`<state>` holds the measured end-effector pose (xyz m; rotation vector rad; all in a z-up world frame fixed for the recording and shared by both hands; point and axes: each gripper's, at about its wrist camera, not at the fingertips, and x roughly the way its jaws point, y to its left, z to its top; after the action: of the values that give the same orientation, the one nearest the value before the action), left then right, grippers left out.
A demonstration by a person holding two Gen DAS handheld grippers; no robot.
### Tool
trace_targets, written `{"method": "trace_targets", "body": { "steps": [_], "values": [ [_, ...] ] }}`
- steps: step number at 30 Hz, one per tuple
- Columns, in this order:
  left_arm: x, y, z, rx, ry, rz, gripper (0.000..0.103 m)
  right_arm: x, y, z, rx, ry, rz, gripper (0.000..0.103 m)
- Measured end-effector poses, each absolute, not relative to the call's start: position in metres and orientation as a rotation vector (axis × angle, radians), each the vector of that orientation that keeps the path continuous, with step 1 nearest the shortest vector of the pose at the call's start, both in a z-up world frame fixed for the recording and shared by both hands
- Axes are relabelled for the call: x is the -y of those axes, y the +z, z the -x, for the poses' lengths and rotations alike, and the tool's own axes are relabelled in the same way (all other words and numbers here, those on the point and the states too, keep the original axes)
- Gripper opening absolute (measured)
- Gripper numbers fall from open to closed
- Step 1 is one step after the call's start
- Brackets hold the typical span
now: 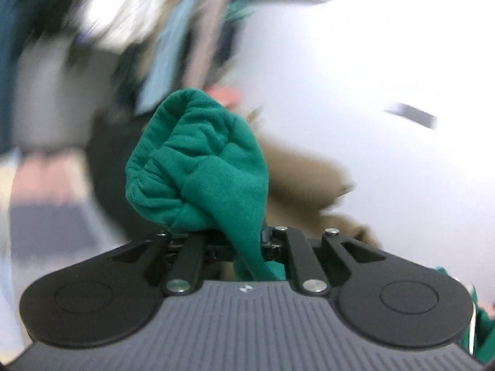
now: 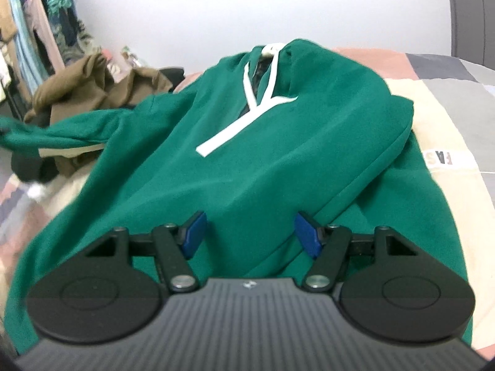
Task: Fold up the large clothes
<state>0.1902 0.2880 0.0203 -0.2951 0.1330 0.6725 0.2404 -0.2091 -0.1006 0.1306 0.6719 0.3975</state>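
Observation:
A large green garment (image 2: 235, 160) with white neck trim (image 2: 247, 117) lies spread on a patchwork bedspread (image 2: 448, 117). Its left sleeve (image 2: 62, 133) stretches up and off to the left. In the left wrist view my left gripper (image 1: 235, 235) is shut on a bunched wad of that green cloth (image 1: 201, 167), which covers the fingertips; the background there is motion-blurred. My right gripper (image 2: 250, 232) hovers just over the garment's lower part, its blue pads (image 2: 193, 233) apart with nothing pinched between them.
A heap of brown clothing (image 2: 92, 92) lies at the bed's left side. Hanging clothes (image 2: 37, 49) fill a rack at the far left. A white wall (image 2: 216, 15) stands behind the bed, with a grey cabinet (image 2: 473, 15) at the right.

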Motion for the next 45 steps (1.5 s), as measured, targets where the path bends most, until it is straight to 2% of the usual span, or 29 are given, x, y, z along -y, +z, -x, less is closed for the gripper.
{"method": "trace_targets", "body": {
  "steps": [6, 11, 19, 23, 27, 28, 30, 31, 32, 35, 39, 45],
  "values": [
    [-0.171, 0.098, -0.224, -0.083, 0.354, -0.058, 0.012, 0.226, -0.087, -0.239, -0.628, 0.373, -0.193, 0.065],
    [-0.061, 0.109, -0.238, -0.137, 0.102, -0.264, 0.012, 0.251, -0.078, -0.233, -0.599, 0.334, -0.271, 0.065],
    [0.067, 0.034, -0.247, -0.366, -0.189, -0.315, 0.012, 0.300, -0.074, -0.220, -0.551, 0.280, -0.386, 0.066],
    [0.096, -0.012, -0.251, -0.505, -0.232, -0.268, 0.013, 0.320, -0.079, -0.214, -0.536, 0.253, -0.405, 0.067],
    [0.088, -0.041, -0.247, -0.579, -0.238, -0.202, 0.014, 0.334, -0.081, -0.214, -0.536, 0.233, -0.435, 0.067],
    [0.085, -0.045, -0.246, -0.593, -0.235, -0.186, 0.020, 0.336, -0.081, -0.214, -0.532, 0.230, -0.439, 0.067],
    [0.080, -0.047, -0.245, -0.668, -0.240, -0.141, 0.042, 0.340, -0.081, -0.213, -0.528, 0.226, -0.444, 0.067],
    [0.074, -0.049, -0.243, -0.704, -0.250, -0.111, 0.067, 0.340, -0.080, -0.212, -0.524, 0.225, -0.447, 0.067],
    [0.065, -0.051, -0.237, -0.726, -0.263, -0.079, 0.078, 0.341, -0.078, -0.211, -0.519, 0.225, -0.446, 0.067],
    [0.049, -0.054, -0.213, -0.772, -0.273, -0.006, 0.085, 0.342, -0.073, -0.206, -0.490, 0.222, -0.431, 0.067],
    [0.011, -0.057, -0.193, -0.788, -0.314, 0.201, 0.087, 0.341, -0.061, -0.197, -0.443, 0.238, -0.411, 0.067],
    [-0.042, -0.059, -0.195, -0.698, -0.270, 0.419, 0.090, 0.321, -0.044, -0.197, -0.406, 0.388, -0.406, 0.068]
  ]
}}
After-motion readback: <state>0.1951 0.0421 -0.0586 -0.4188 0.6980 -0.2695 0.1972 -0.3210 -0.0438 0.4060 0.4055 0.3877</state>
